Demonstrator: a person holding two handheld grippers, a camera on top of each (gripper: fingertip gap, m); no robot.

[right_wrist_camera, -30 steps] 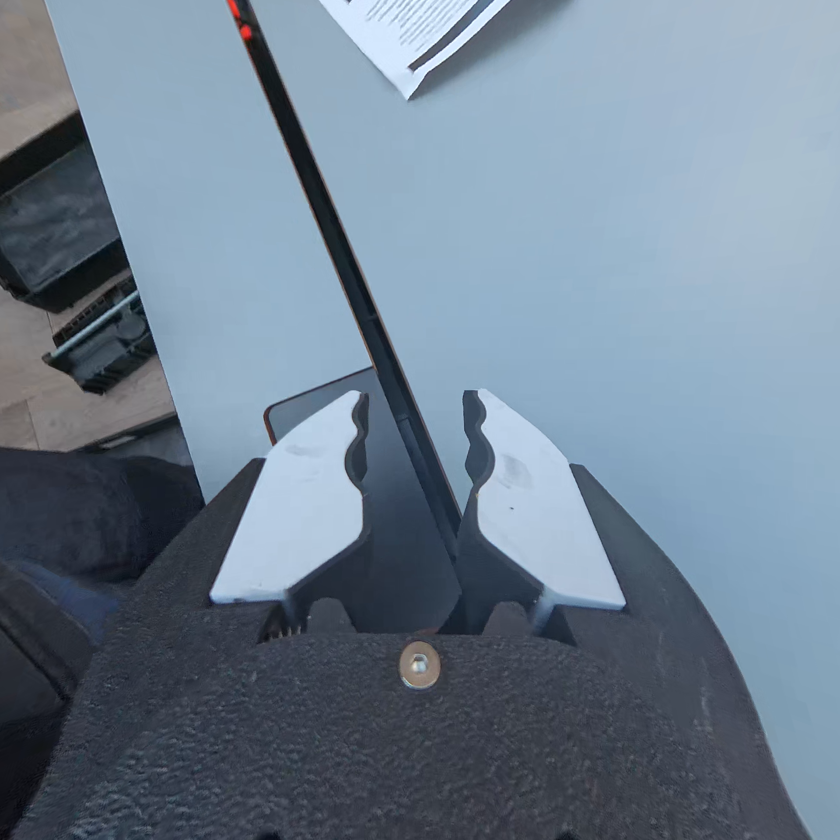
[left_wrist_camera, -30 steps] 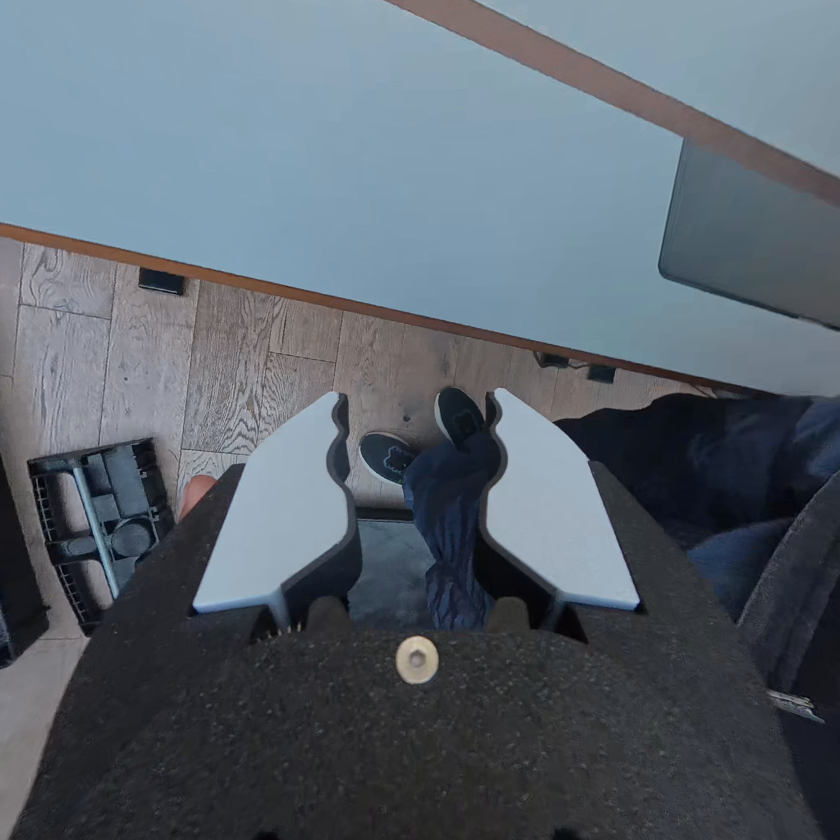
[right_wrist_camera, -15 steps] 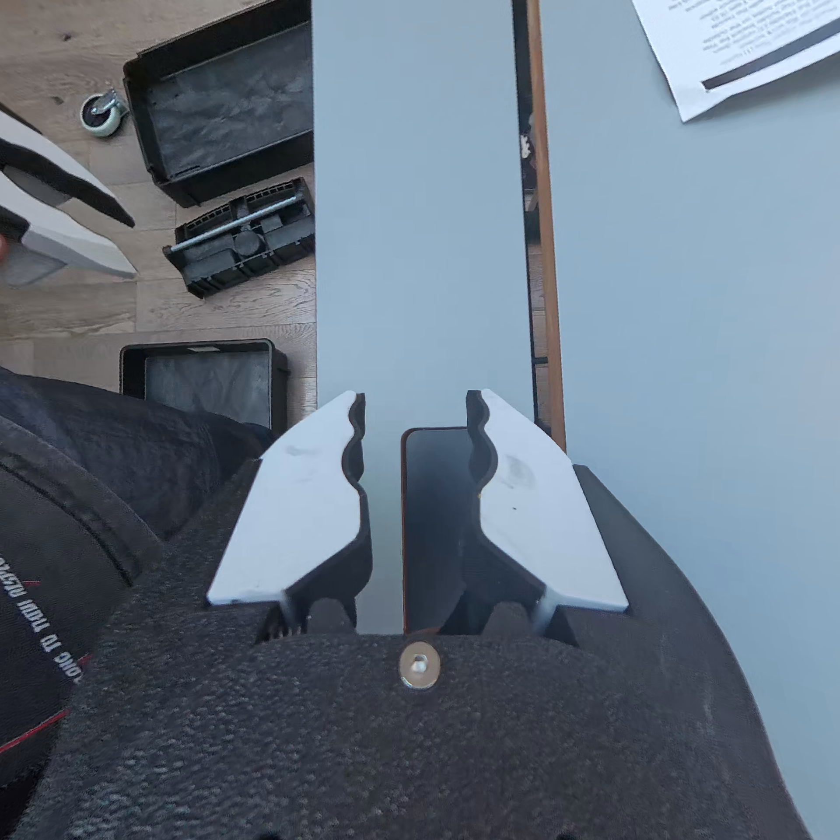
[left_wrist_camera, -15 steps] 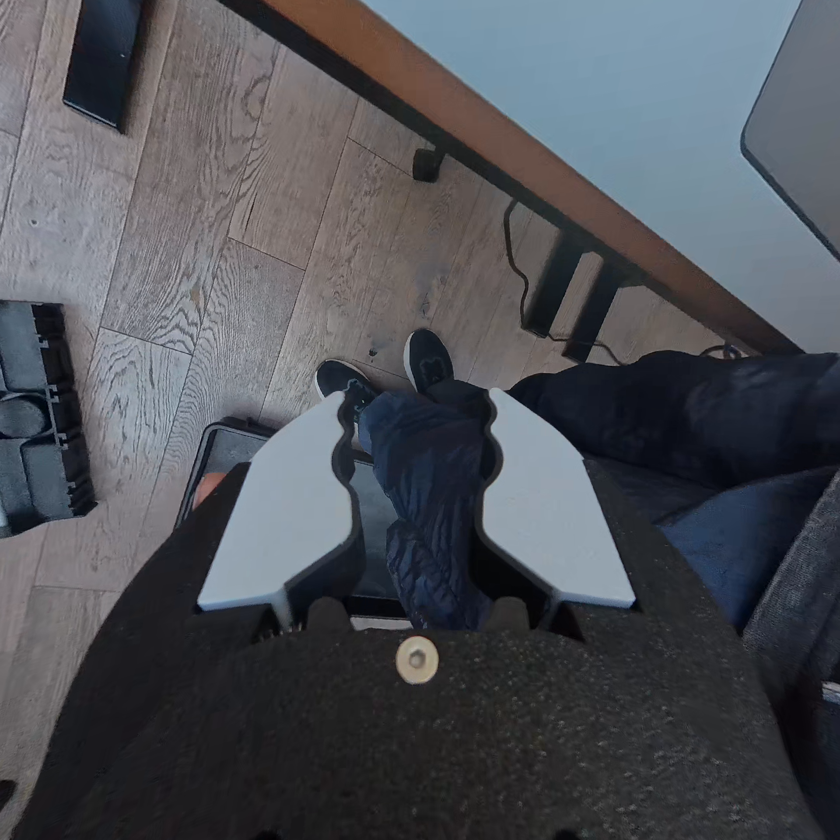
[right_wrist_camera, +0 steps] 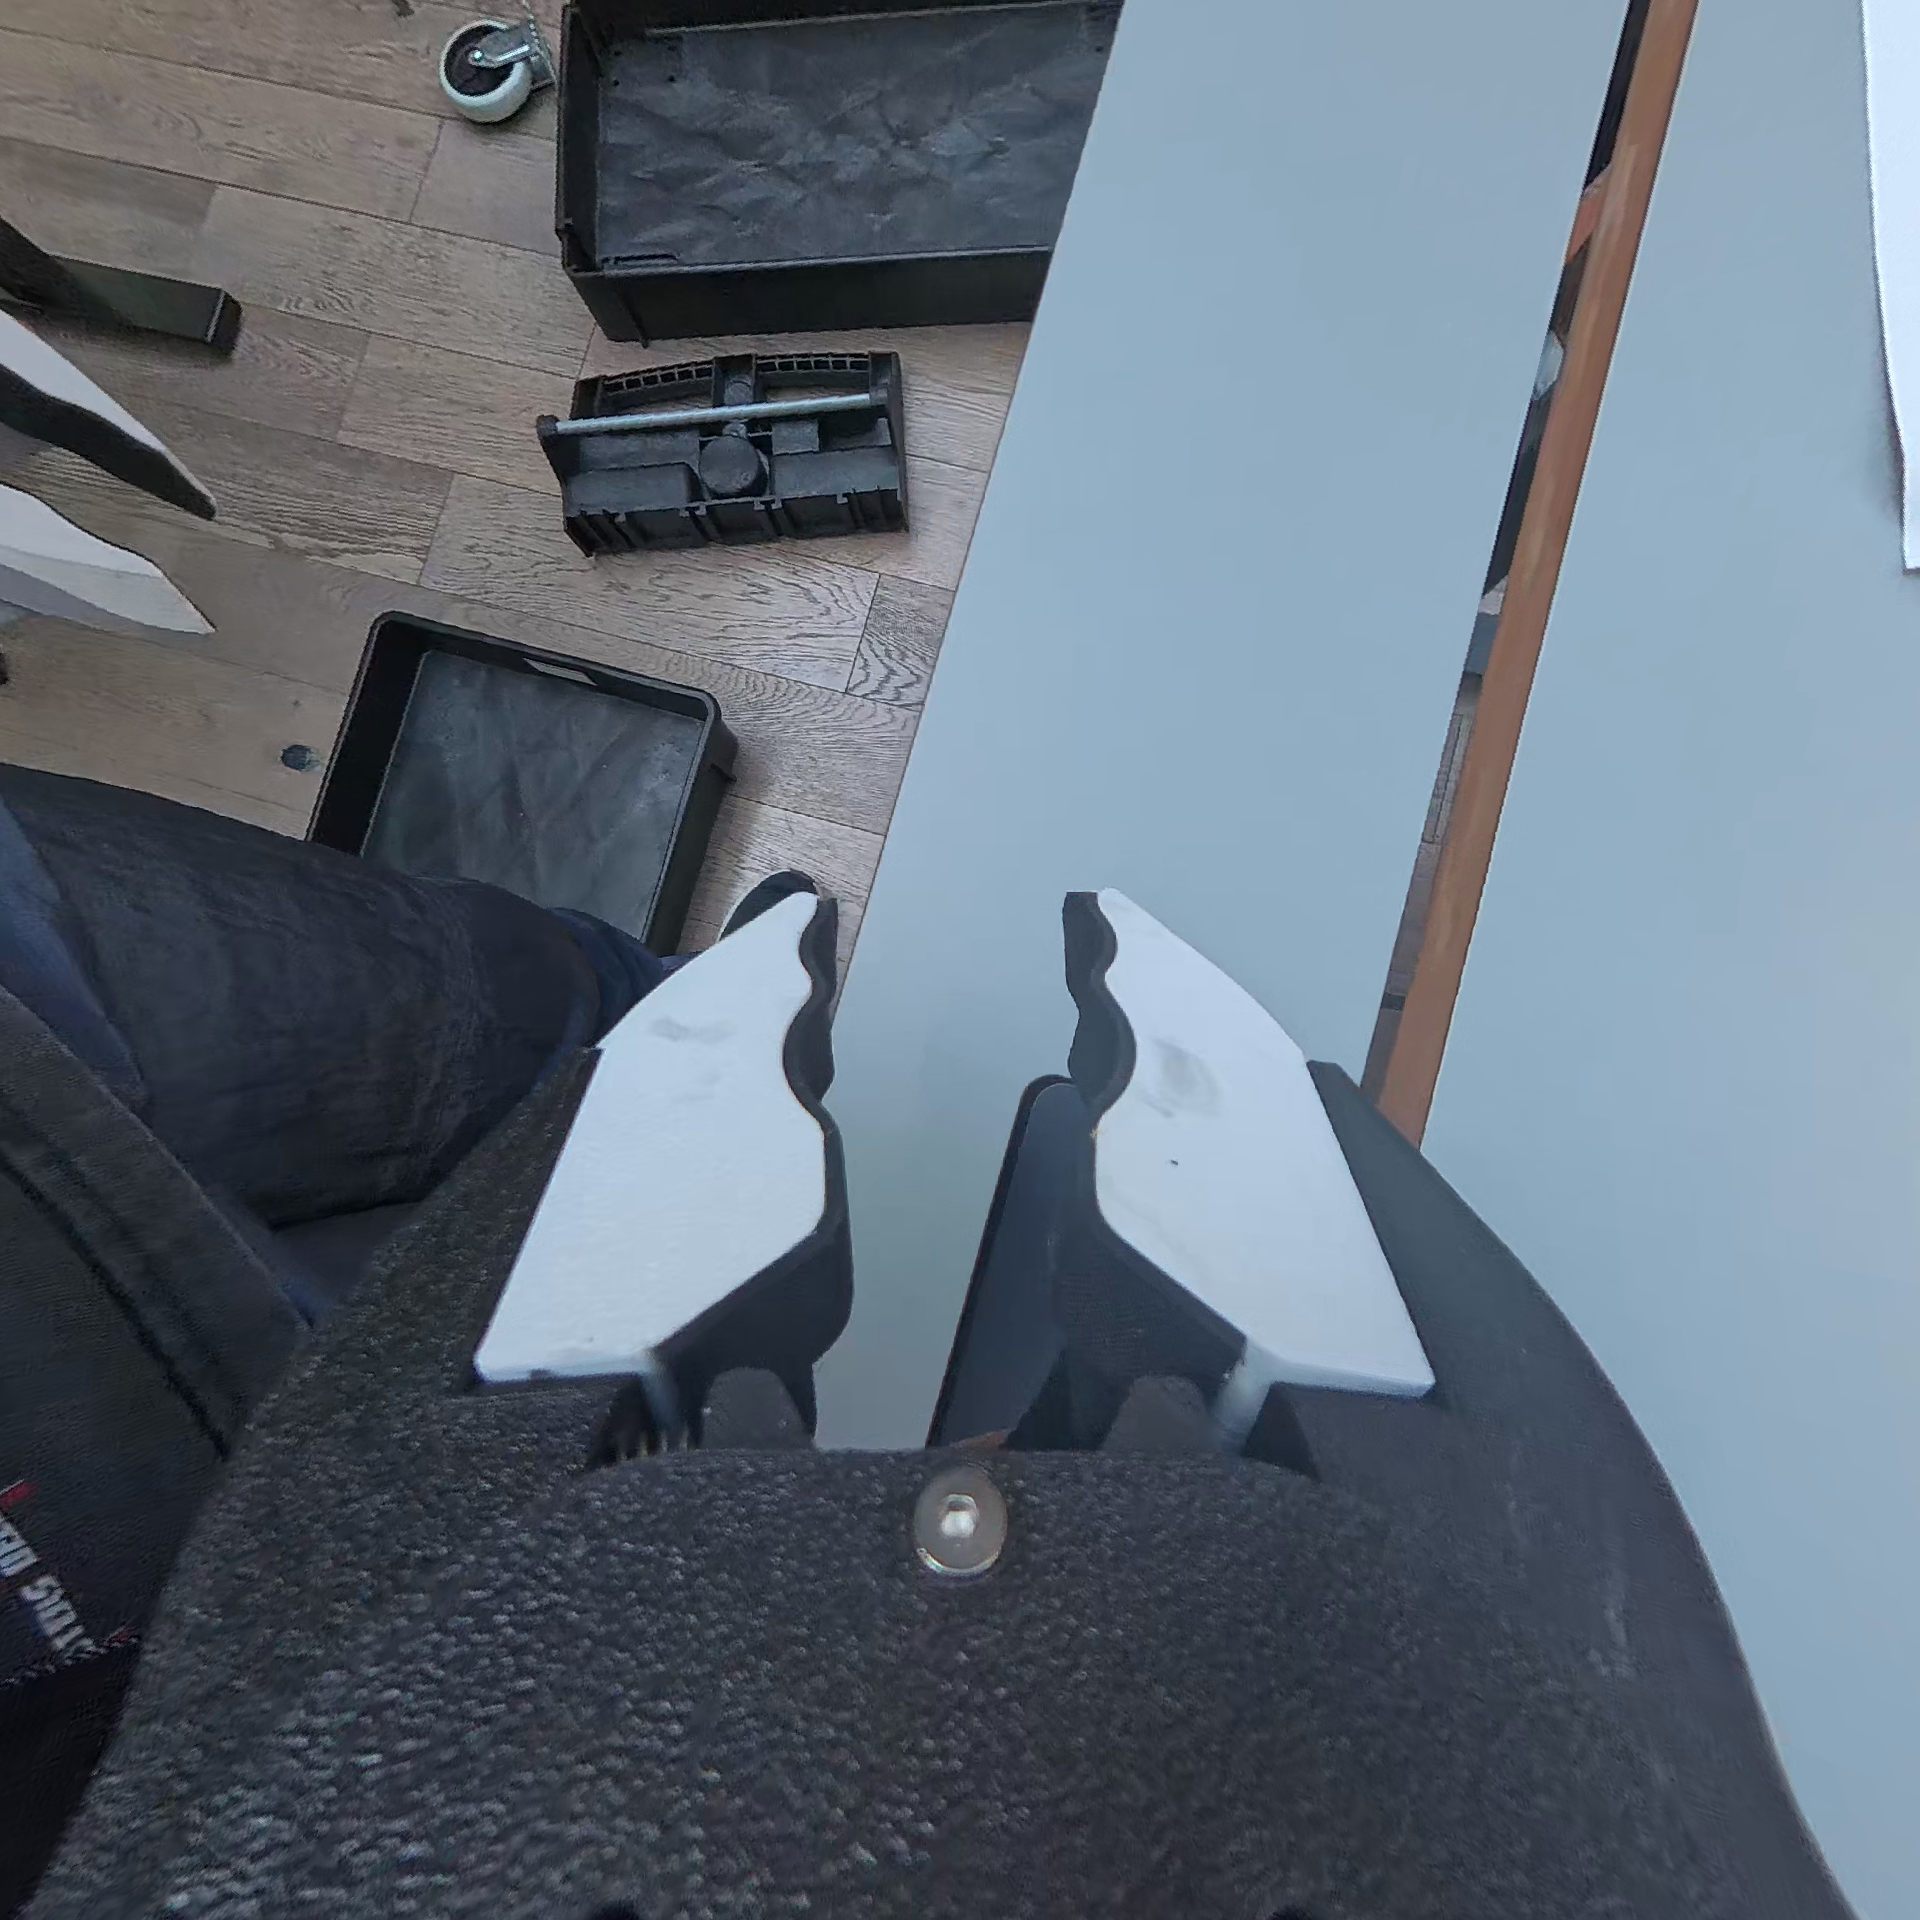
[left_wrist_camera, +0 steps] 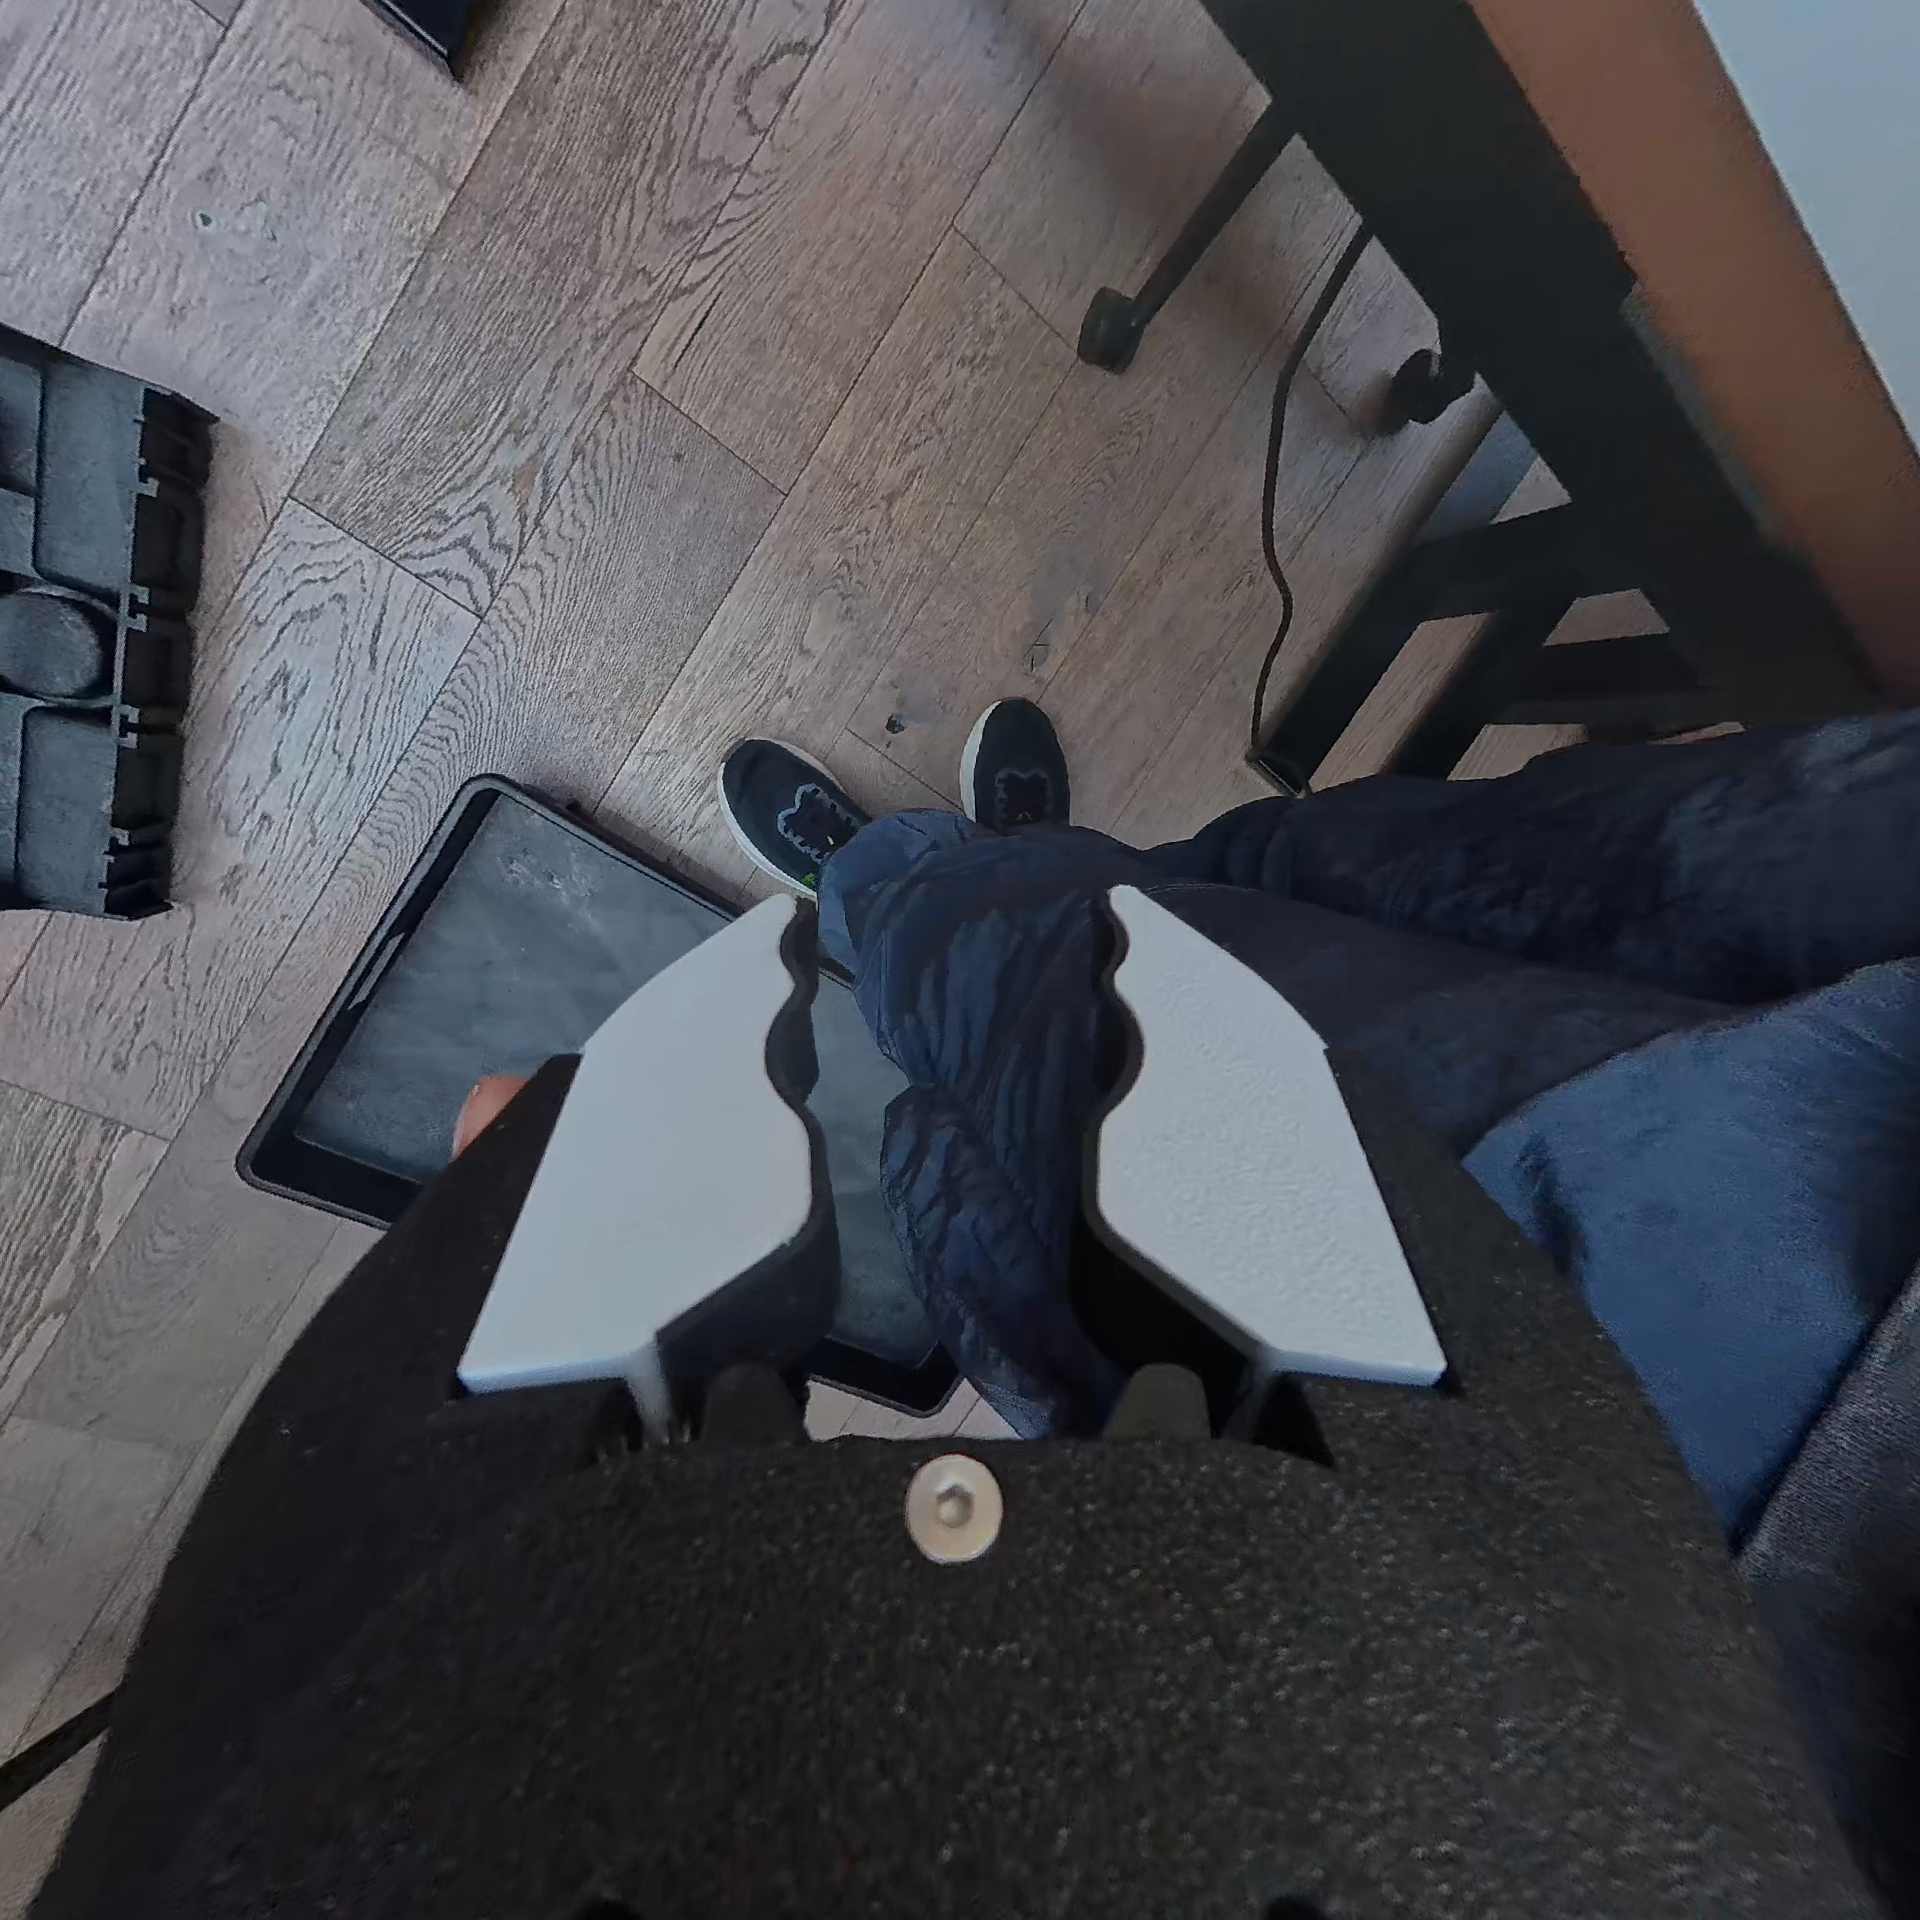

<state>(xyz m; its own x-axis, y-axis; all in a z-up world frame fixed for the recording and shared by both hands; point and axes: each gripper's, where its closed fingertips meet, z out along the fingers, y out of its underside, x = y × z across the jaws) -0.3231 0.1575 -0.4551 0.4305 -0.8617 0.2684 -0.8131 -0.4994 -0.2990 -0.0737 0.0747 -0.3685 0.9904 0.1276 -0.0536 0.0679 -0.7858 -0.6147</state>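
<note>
Lettering on dark sleeve (right_wrist_camera: 62,1558) — illegible

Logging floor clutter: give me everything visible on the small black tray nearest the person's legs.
The small black tray is a shallow rectangular bin, plastic by its look, with a raised rim and rounded corners. Grey crinkled lining covers its bottom; otherwise it looks empty. It lies flat on the wooden floor, skewed to the planks, beside the person's leg, which hides one corner.

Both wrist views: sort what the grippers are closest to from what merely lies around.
Closest to the grippers:
left gripper, open, above a trouser leg and black tray
right gripper, open, over grey table top and a dark slab

Lying around:
ribbed black part, large black bin, caster wheel, paper sheet, cable
</note>
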